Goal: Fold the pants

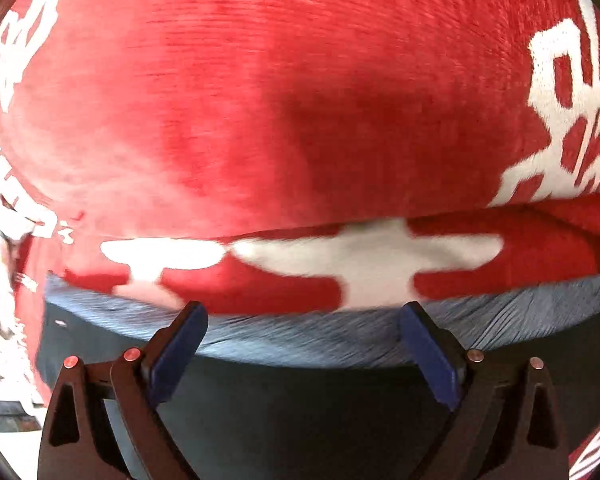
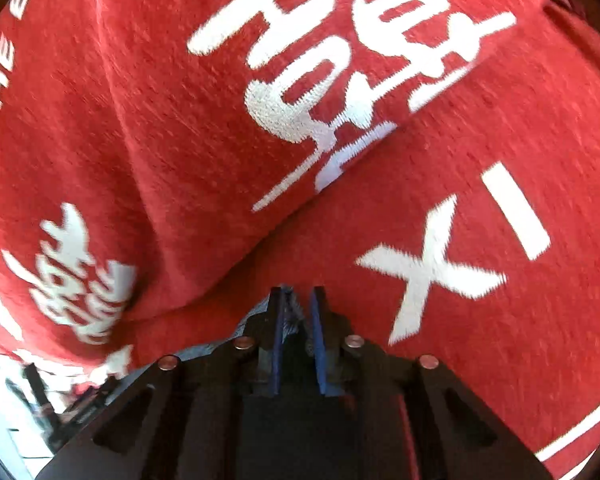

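Left gripper [image 1: 302,312]: at the lower centre of the left wrist view, the jaws are spread wide and nothing is held between them; the blue pads [image 1: 180,344] are seen just short of the cloth edge.
Right gripper [image 2: 297,294]: at the lower centre of the right wrist view, the jaws are nearly closed and a thin strip of grey-blue ribbed fabric is pinched between them.
Waistband [image 1: 300,340]: a grey-blue ribbed band is seen running across the lower part of the left view, just past the open jaws.
Pants [image 2: 180,140]: red cloth with white lettering fills both views, lying in overlapped layers with a diagonal fold edge in the right view.
Step in hand, judged: an edge is held for a fold.
Advice: the right grip should be kept firm, the free edge should be taken squarely by the left jaws, and both layers should be kept level so that no crease is dragged in.
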### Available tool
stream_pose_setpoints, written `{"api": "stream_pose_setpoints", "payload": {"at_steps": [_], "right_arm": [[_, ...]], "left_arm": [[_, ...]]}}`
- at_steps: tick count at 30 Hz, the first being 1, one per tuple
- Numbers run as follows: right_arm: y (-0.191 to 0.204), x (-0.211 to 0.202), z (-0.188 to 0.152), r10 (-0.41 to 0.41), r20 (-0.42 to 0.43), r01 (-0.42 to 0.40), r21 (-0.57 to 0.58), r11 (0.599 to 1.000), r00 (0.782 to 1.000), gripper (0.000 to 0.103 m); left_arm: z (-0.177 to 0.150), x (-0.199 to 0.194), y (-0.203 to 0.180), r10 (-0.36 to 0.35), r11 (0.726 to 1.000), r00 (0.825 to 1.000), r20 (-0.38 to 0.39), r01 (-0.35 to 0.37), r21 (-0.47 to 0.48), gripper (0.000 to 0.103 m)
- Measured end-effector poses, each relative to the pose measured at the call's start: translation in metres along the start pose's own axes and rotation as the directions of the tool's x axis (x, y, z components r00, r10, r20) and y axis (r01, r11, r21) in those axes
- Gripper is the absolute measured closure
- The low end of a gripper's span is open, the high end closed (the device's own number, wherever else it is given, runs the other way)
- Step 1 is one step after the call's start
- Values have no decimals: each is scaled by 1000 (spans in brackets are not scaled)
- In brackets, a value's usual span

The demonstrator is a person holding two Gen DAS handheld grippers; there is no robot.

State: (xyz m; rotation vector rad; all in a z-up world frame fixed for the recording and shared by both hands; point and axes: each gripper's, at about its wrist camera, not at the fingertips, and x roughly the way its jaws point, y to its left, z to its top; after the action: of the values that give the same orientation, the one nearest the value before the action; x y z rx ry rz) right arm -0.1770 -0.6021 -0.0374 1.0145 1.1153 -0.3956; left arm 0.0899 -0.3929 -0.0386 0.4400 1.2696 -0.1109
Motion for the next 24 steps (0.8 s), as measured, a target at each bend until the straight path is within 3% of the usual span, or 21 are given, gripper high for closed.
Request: {"api": "stream_pose_setpoints", "payload": {"at_steps": [8,12,19,24], "right_arm": [[17,-30,-153,105,-129,-107,-5,994,986,86],[48,-28,-247,176,-233,-184,-13,983,957,81],[150,0,-397,282,-386,-326,-51,944,878,77],[225,27,-513,382,-452,-421,16,907,806,66]], "left_arm": [[-61,-10,41,3,1000,1000,-29,-3,6,5],[-79,-14,64,-23,1000,999,-27,22,-15,5],[-107,10,137,-61,998,998,-9,61,-12,5],[-120,15,209,-60,998,998,6,60,-24,5]]}}
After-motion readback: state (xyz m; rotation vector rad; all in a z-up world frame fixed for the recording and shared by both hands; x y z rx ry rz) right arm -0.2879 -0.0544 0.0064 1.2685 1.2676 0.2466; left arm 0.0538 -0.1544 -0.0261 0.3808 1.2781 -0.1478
